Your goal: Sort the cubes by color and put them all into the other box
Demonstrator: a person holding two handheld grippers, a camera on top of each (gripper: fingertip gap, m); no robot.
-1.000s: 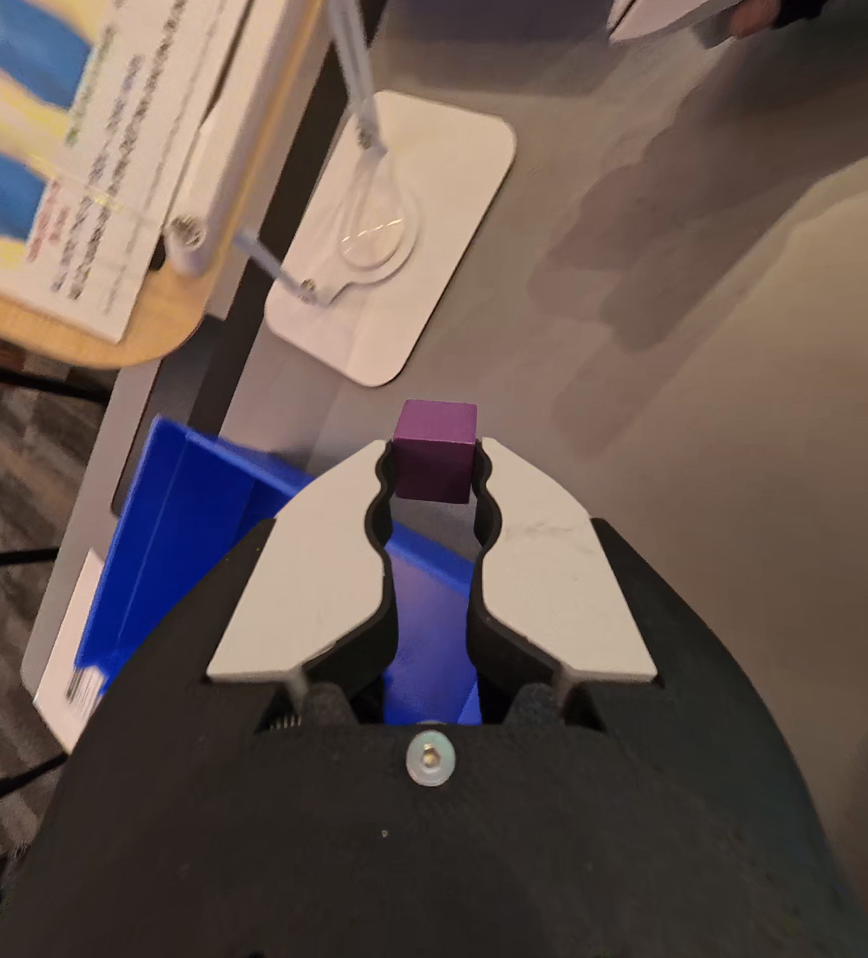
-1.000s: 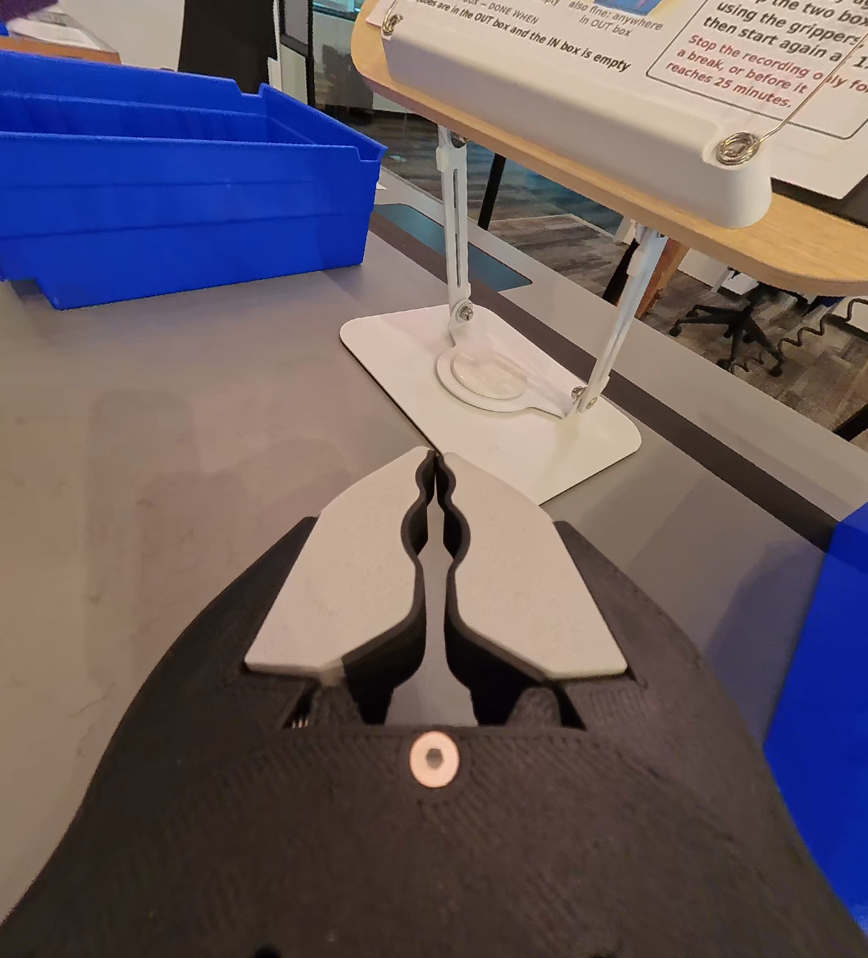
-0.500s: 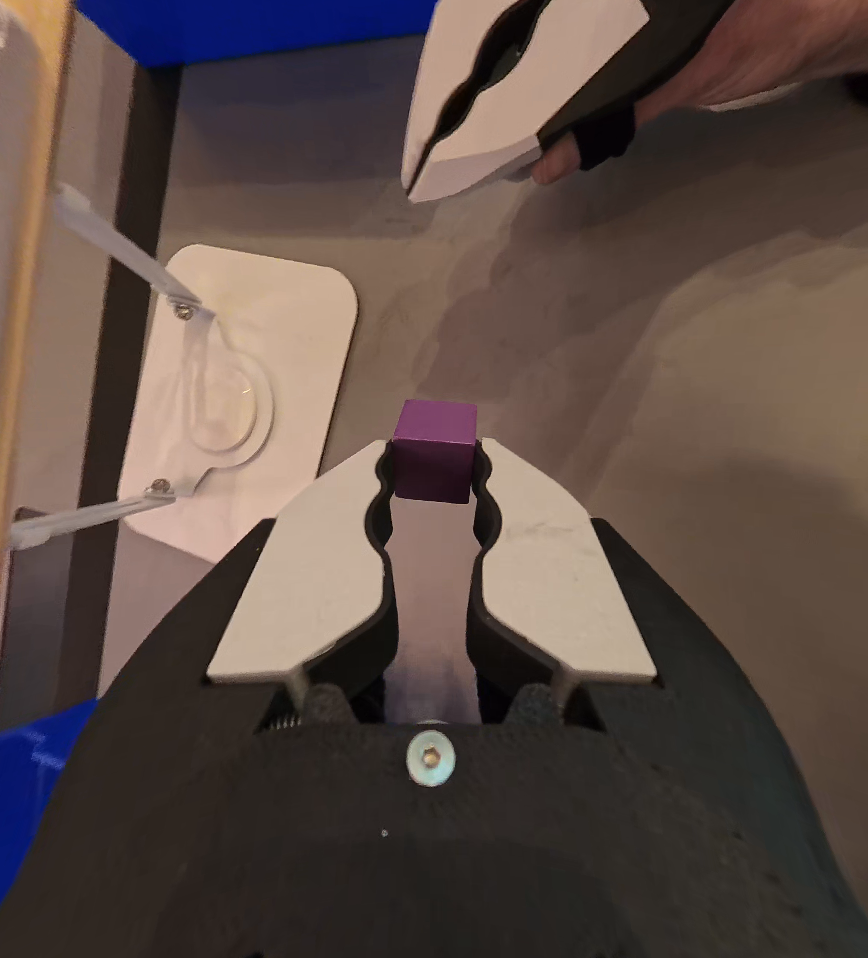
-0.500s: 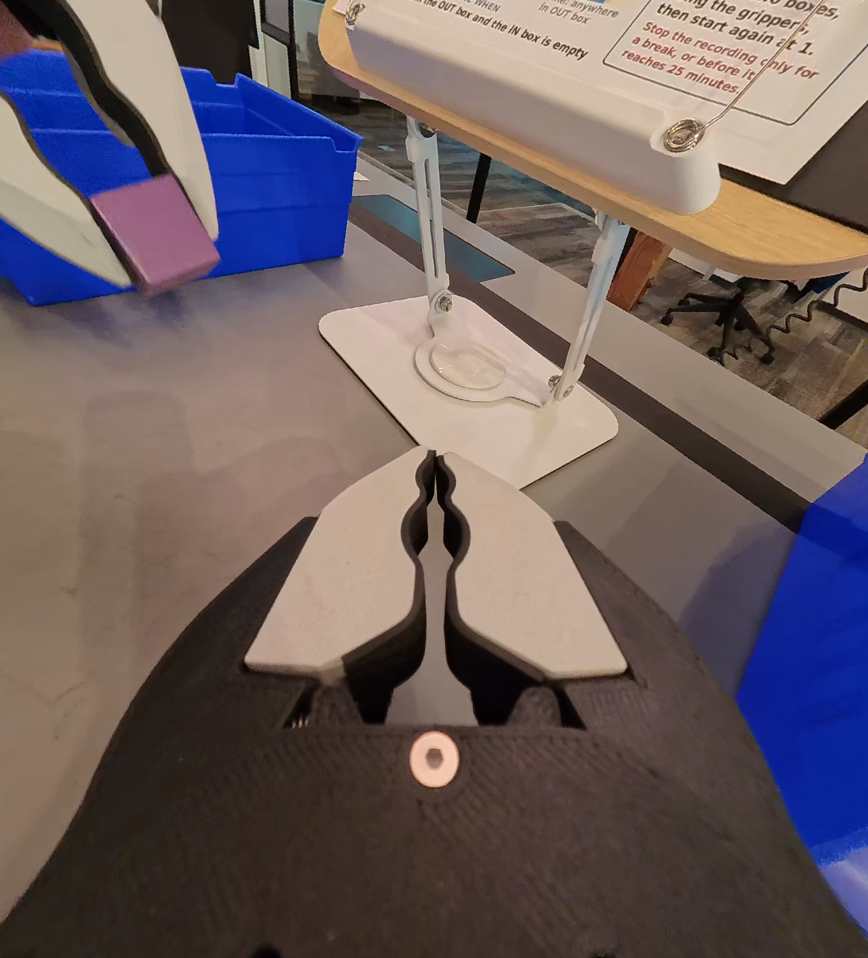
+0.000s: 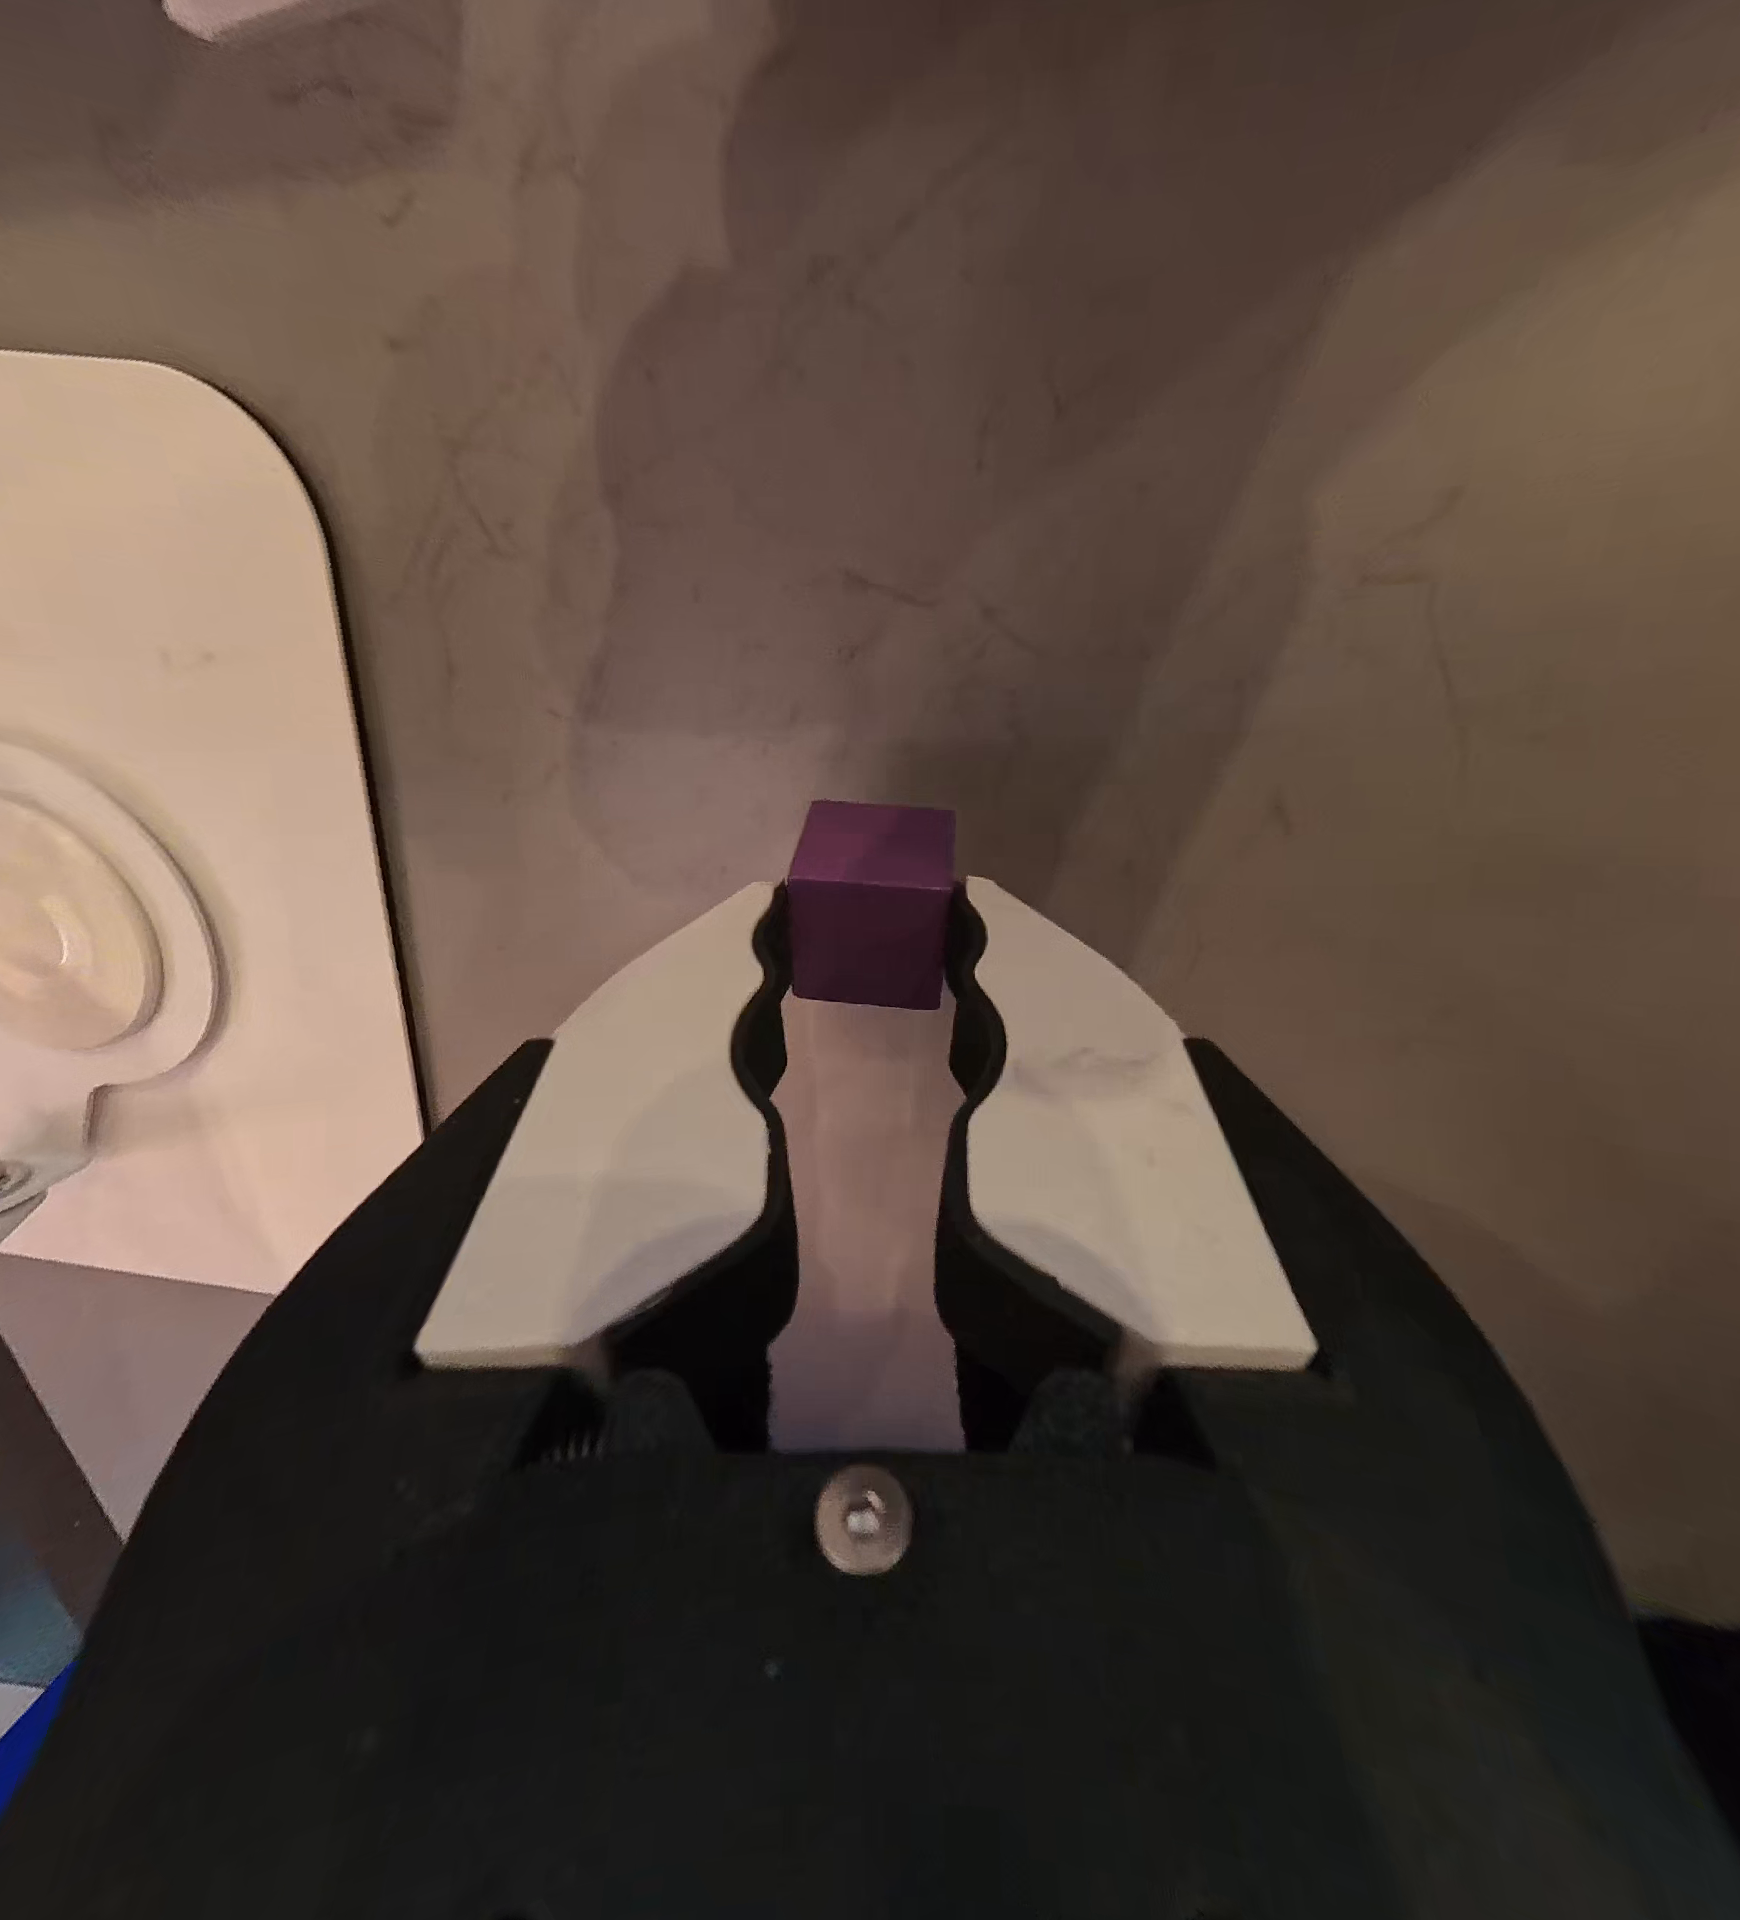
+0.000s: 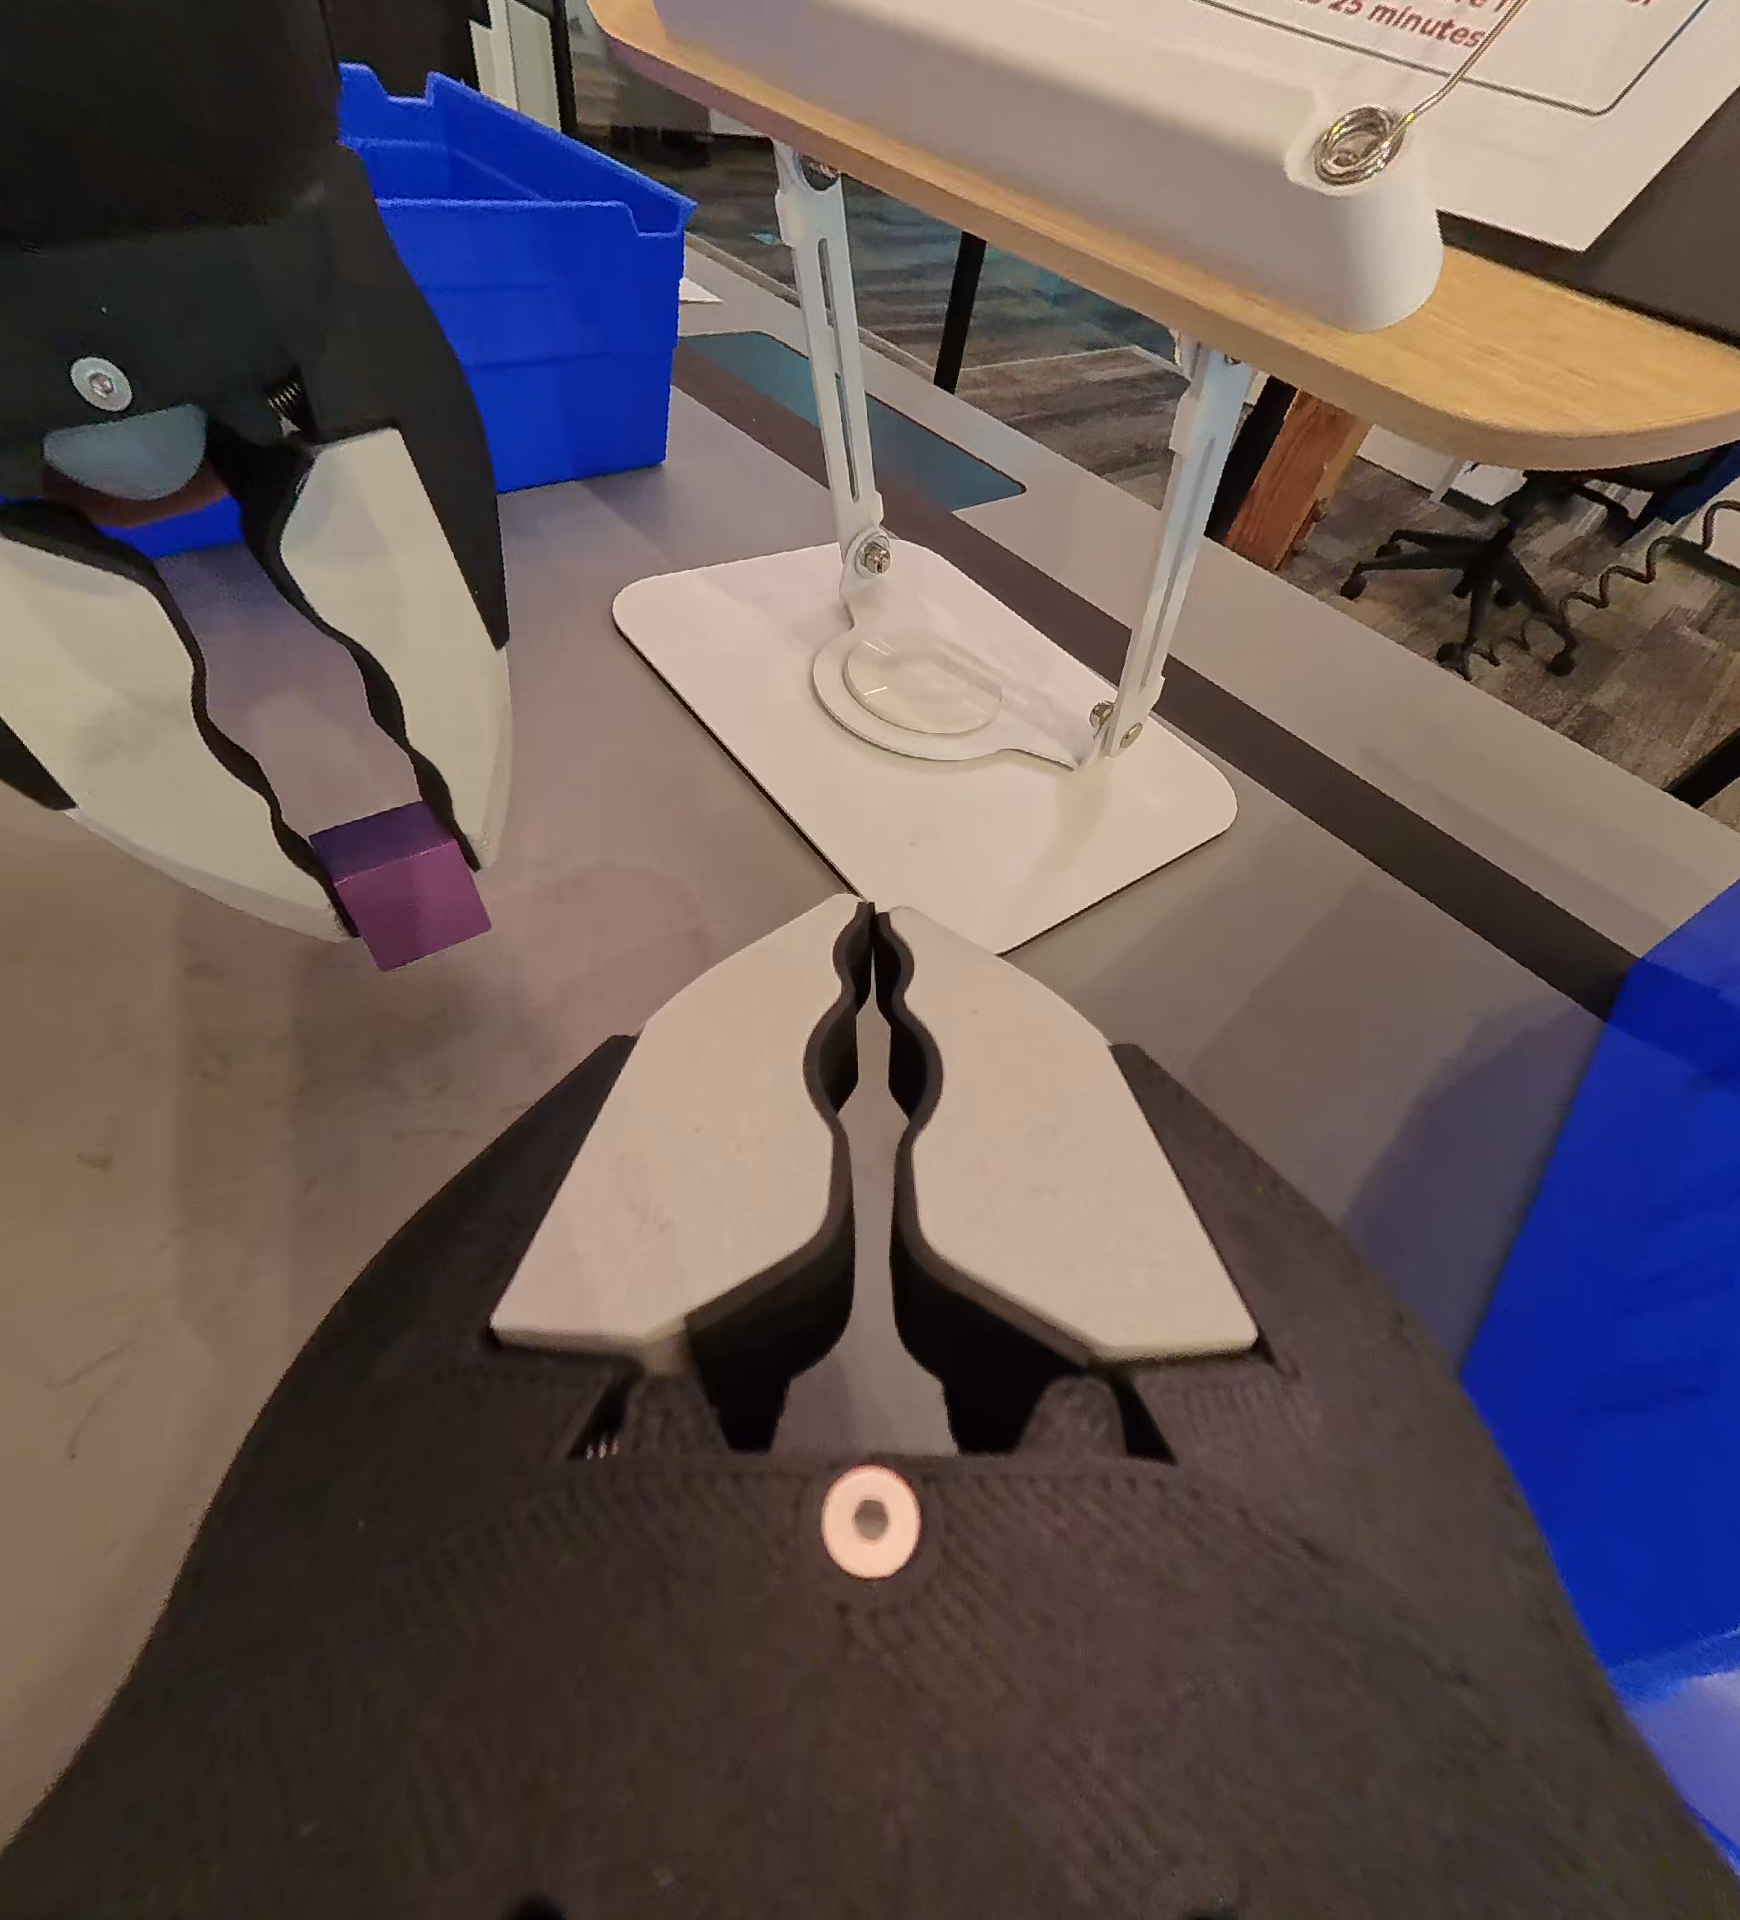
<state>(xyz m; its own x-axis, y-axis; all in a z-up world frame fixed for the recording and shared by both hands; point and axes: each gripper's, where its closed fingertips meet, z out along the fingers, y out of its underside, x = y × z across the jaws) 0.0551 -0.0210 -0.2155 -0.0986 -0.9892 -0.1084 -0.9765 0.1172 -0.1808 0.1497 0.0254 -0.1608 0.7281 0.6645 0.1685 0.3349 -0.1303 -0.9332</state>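
Note:
My left gripper is shut on a purple cube at its fingertips and holds it just above the grey table. The same gripper and purple cube show in the right wrist view, close to the left of my right gripper, pointing down at the table. My right gripper is shut and empty, low over the table. A blue box stands at the far left. A second blue box is close at the right edge.
A white stand base with two thin legs sits on the table just beyond my right gripper; it also shows in the left wrist view. A wooden board with a white holder and paper hangs above it. Office chairs stand beyond the table. One gripper's finger ends stand about 12 centimeters off the other's.
My left gripper has carried the purple cube from the far blue box toward the table middle and lowered it close to the surface, beside my right gripper. The right gripper stayed shut and shifted slightly.

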